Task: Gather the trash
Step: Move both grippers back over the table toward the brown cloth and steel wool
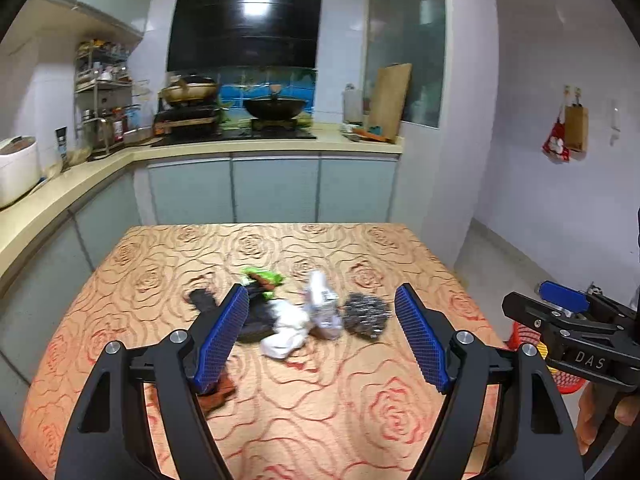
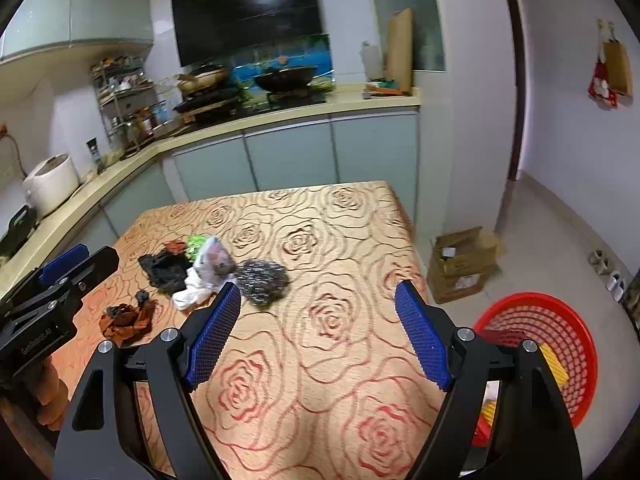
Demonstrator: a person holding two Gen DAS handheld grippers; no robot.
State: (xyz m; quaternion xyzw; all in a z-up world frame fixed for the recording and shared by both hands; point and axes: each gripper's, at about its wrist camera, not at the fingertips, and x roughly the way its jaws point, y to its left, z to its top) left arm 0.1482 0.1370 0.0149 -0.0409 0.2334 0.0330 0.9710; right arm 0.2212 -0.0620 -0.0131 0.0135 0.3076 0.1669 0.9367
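Trash pile (image 1: 304, 312) mid-table: crumpled white tissue, green wrapper, black scraps, steel scourer. Left gripper (image 1: 322, 336) & right gripper (image 2: 318, 334) jaws spread, empty.

trash pile (image 2: 208, 276) on table (image 2: 320, 340), basket (image 2: 560, 320) right

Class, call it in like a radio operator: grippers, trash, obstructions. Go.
Left gripper open, empty. Right gripper open, empty. Trash pile on table; red basket on floor, right of table. Nothing blocking.

Orange rose-patterned tablecloth (image 2: 320, 280), red mesh basket (image 2: 560, 320), green wrapper (image 1: 266, 278), white tissue (image 1: 286, 332)
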